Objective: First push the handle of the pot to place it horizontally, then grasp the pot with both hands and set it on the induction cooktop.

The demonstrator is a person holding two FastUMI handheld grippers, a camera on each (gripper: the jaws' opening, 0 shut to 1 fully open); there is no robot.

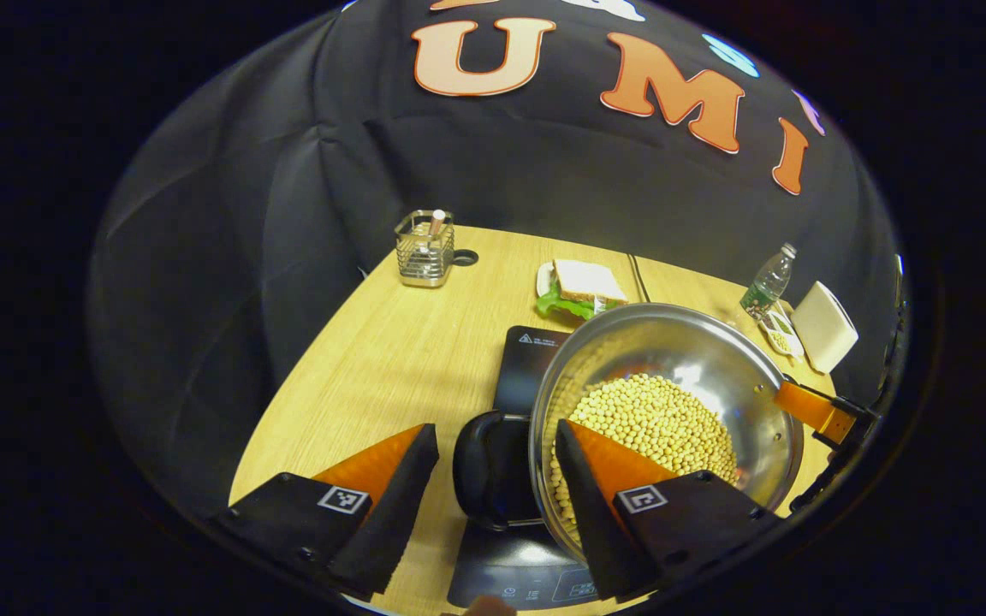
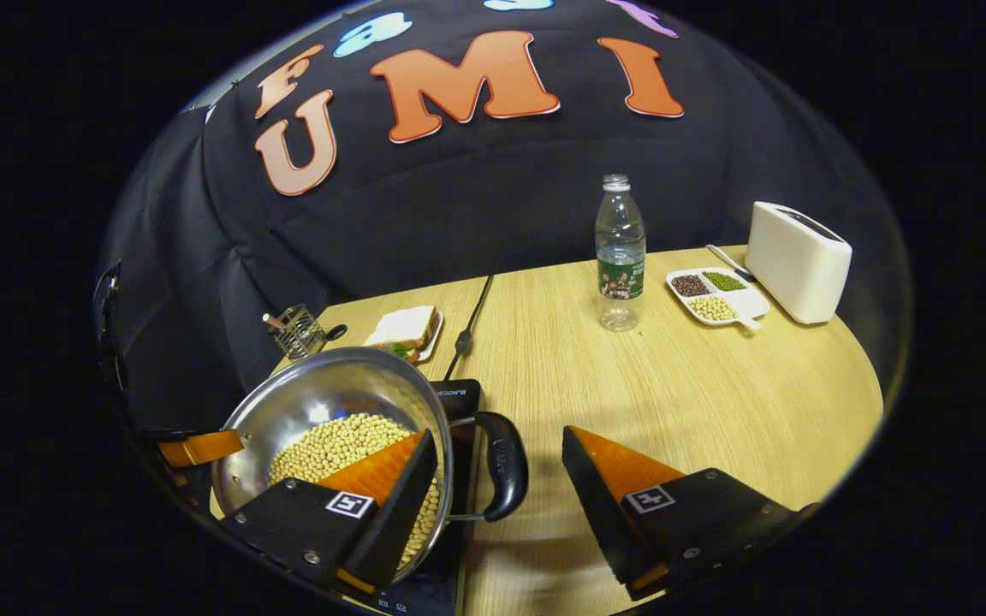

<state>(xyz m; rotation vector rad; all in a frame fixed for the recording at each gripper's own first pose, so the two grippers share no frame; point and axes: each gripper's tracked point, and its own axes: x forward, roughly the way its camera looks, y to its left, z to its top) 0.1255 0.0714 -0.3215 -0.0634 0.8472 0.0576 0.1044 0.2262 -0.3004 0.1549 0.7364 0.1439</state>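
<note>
**A:** ok so going left to right in the left gripper view: wire basket (image 1: 425, 248) with a stick in it sits at the far left of the table (image 1: 390, 359), then a sandwich (image 1: 585, 284) on a plate, then the bottle (image 1: 768, 281), a little divided dish (image 1: 782, 334) and a white toaster (image 1: 824, 326) off at the right edge.

**B:** and the pot?

**A:** The pot (image 1: 698, 368) is right in the middle, full of beans (image 1: 656, 419), sitting over the black cooktop (image 1: 527, 359). Can't tell if it's resting on it or just above. The left gripper (image 1: 493, 479) has its fingers spread wide, one on each side of the pot's black handle (image 1: 480, 470), not squeezing anything. The right-hand finger overlaps the pot rim in the picture.

**B:** what about the other side?

**A:** In the right gripper view, left to right: the other gripper's orange finger (image 2: 200, 447) pokes in at the pot's far rim, then the pot (image 2: 330, 393) with beans (image 2: 339, 445), the cooktop (image 2: 459, 398) under it, and the second black handle (image 2: 501, 466) lying flat. The right gripper (image 2: 497, 488) is open too, fingers apart around that handle, gap on both sides.

**B:** rest of the table?

**A:** Sandwich (image 2: 406, 329), a cord (image 2: 469, 329), bottle (image 2: 620, 257), dish (image 2: 715, 295), toaster (image 2: 797, 261). All well apart from the pot.
</note>
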